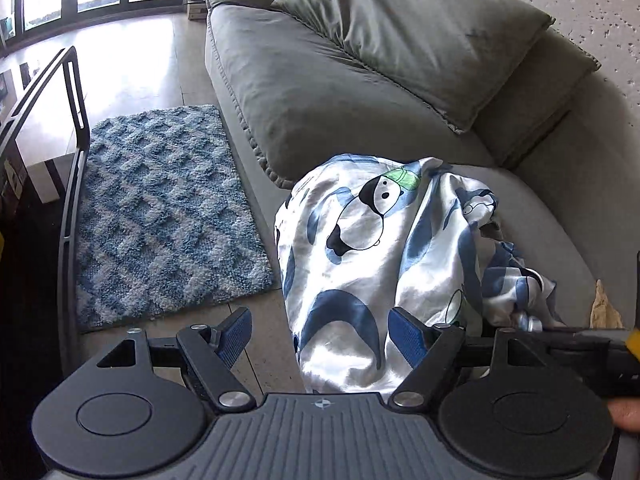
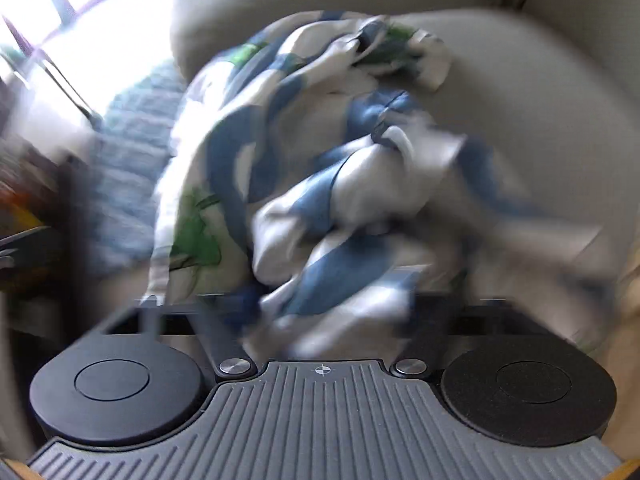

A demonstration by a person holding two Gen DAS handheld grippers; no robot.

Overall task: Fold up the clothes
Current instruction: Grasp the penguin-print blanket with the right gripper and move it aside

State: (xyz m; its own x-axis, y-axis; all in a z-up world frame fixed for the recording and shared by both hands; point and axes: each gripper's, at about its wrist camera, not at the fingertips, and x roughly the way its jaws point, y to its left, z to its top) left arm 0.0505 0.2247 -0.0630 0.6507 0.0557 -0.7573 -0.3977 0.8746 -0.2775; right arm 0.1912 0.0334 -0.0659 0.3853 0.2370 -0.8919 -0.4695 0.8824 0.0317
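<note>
**Panda-print garment on sofa seat, left gripper spread wide in front of it**

Left wrist view: the left gripper (image 1: 320,338) has its jaws wide apart, w/ blue ribbed pads (image 1: 405,336) on the inner sides. The garment (image 1: 360,248), a shiny white satin-like cloth w/ blue crescents, panda figures and a bit of green, lies crumpled on the grey sofa (image 1: 320,92) seat and hangs over the front edge. The hanging part is between the two fingers, but I cannot tell if a pad touches it; the right-side pad is just beside the cloth. Nothing is clamped.

At the right edge of the same view a dark part of the right gripper (image 1: 576,356) is seen near the bunched side of the garment.

Right wrist view: strong motion blur. The right gripper (image 2: 320,308) is very close to the garment (image 2: 312,168), and cloth covers the zone where the fingertips are, so whether it is spread, closed or holding cloth cannot be told.

Other things: a big grey cushion (image 1: 420,32) leans on the sofa back; a blue-white shaggy rug (image 1: 164,216) lies on the tiled floor beside the sofa; a dark metal frame (image 1: 74,152) stands at left.

No brand, label or readable writing is visible; only a small crosshair mark (image 1: 321,403) on the gripper body.
</note>
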